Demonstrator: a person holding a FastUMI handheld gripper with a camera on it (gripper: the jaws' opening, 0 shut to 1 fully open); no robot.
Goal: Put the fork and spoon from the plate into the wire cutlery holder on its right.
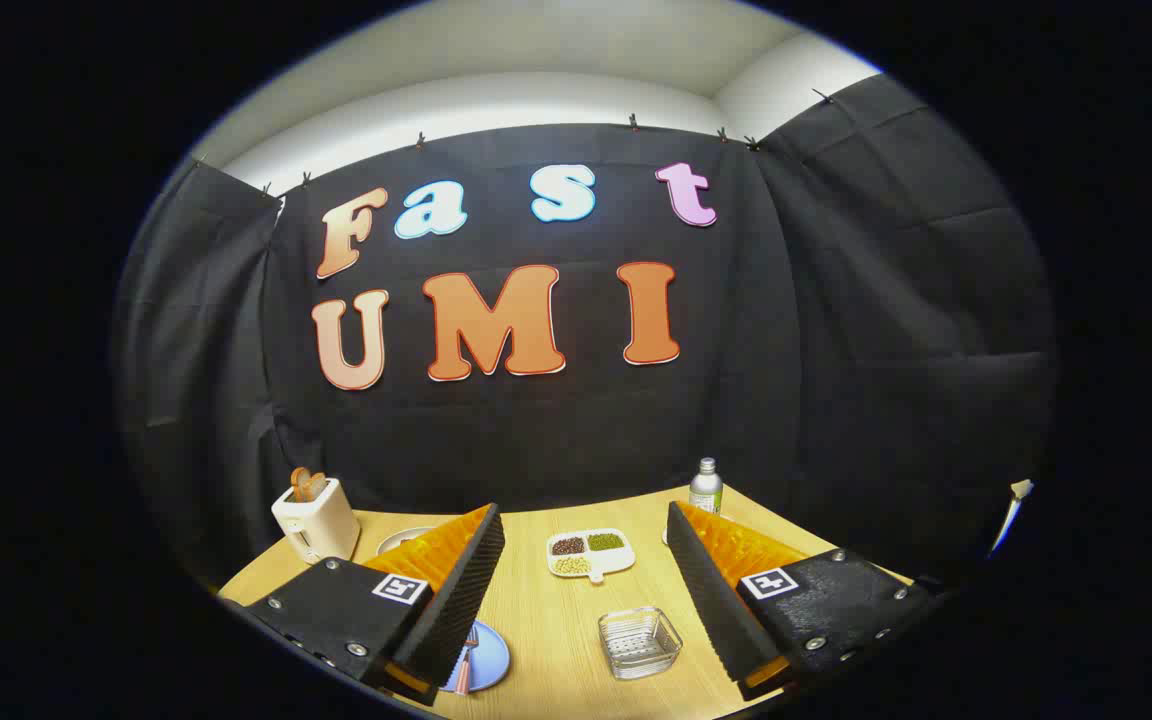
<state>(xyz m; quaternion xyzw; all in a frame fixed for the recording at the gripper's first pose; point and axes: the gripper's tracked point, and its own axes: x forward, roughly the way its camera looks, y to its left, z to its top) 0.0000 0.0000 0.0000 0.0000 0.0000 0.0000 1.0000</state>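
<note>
Left finger (441,600) half-hides plate (491,655); spoon perhaps concealed.

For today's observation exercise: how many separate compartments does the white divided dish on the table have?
3 in the white divided dish, which sits on the table beyond the open gripper: dark filling back left, green back right, pale at the front.

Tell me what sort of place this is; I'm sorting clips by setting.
Likely a staged kitchen-table booth: a wooden table against draped black cloth, with a toaster, a blue plate and a wire cutlery holder. The gripper has its jaws open.
</note>
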